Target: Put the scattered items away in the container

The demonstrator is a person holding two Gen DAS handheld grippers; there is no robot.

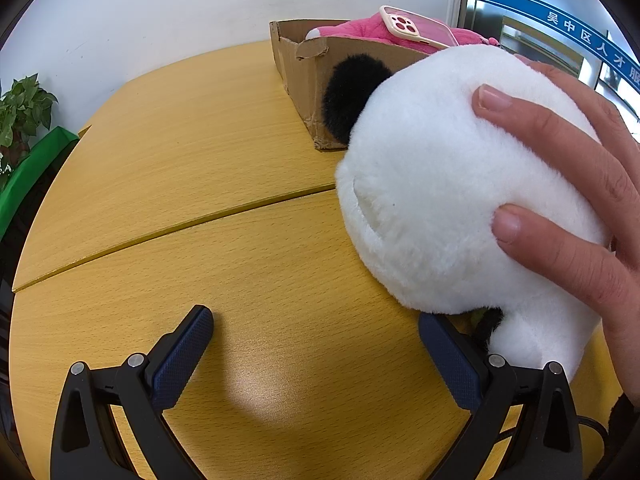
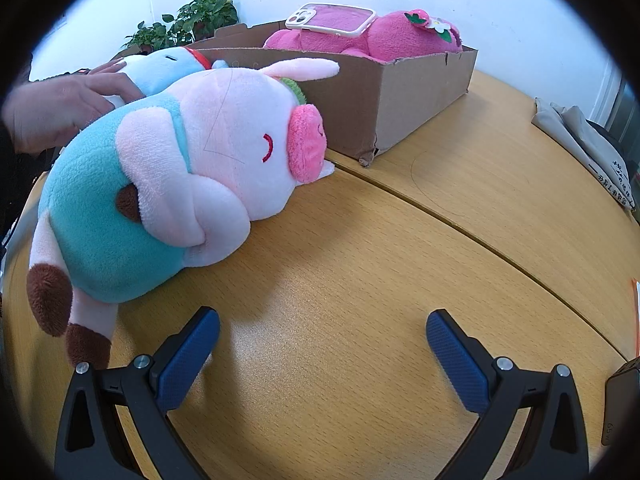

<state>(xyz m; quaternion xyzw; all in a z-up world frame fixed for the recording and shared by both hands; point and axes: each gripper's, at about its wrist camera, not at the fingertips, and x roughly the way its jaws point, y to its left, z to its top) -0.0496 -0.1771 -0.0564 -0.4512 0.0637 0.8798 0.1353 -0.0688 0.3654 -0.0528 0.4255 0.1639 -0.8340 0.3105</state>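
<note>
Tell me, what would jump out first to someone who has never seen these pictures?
Probably the big pink pig plush in teal overalls, lying on its side on the wooden table beside the cardboard box. In the box a hot-pink plush has a phone resting on it. A bare hand presses a white plush.

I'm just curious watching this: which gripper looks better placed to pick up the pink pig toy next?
Probably the right. The right gripper is open with the pig plush lying just ahead on the table. The left gripper faces a white plush already under a bare hand.
</note>
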